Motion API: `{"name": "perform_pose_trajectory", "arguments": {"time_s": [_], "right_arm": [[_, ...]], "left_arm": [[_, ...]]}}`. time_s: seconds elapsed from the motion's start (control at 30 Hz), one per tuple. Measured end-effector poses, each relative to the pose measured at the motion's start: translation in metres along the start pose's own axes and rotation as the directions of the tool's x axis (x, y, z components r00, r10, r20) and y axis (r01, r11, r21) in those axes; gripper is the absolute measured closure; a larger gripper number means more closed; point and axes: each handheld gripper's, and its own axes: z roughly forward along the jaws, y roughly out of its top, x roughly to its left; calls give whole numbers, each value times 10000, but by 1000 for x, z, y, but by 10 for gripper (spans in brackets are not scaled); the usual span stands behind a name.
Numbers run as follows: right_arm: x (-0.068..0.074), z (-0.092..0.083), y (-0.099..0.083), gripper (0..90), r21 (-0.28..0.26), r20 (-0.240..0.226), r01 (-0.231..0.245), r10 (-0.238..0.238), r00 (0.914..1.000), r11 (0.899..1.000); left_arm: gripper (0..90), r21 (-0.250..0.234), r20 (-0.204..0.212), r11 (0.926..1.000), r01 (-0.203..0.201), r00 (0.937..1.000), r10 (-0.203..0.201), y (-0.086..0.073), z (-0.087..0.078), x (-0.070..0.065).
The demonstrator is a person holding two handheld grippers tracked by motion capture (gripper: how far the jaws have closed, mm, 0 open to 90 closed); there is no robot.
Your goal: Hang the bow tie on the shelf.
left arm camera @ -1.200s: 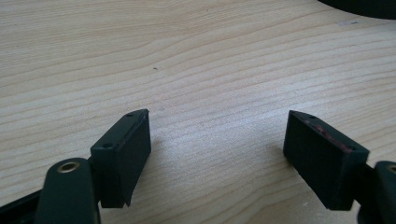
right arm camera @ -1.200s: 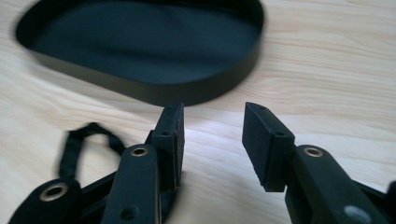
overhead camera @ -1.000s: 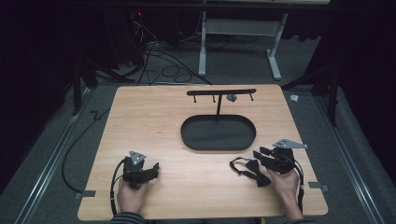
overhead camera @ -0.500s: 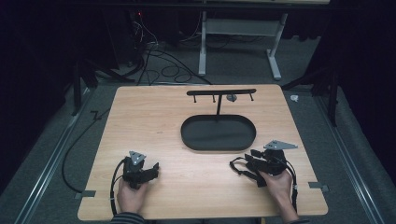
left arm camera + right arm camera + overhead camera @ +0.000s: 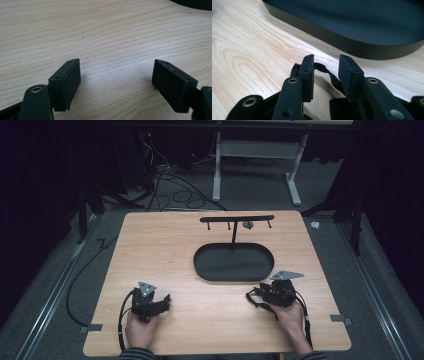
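The right hand-held gripper (image 5: 327,57), half open, had just been closing around a black strap (image 5: 325,69) and still needed to pinch it. The left hand-held gripper (image 5: 117,62) sat wide open and empty.

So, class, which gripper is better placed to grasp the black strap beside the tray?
Right. The right gripper has the strap between its jaws, which have just been closing, next to the tray. The left gripper sits open over the table, well away.

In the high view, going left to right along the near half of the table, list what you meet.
Left gripper → black strap → right gripper, with the oval tray lying just beyond them.
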Motion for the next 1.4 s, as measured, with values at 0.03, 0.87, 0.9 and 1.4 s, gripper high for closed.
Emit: {"name": "perform_pose_trajectory", "arguments": {"time_s": [0.03, 0.87, 0.9, 1.4], "right_arm": [[0, 1, 0, 691, 52, -17, 21, -21, 10000, 10000], [0, -8, -5, 900, -276, 294, 516, -508, 9983, 9983], [-1, -10, -5, 900, -380, 316, 572, -560, 9979, 9976], [-3, -48, 13, 900, -1469, 688, 656, -559, 9961, 9870]], "left_arm": [[235, -1, 1, 10000, 2, 10000, -2, 0, 0, 0], [235, 5, -7, 10000, -7, 10000, 7, 0, 0, 0], [235, 5, -7, 10000, -7, 10000, 7, 0, 0, 0], [236, -1, 2, 10000, 0, 10000, 0, 0, 0, 0]]}}
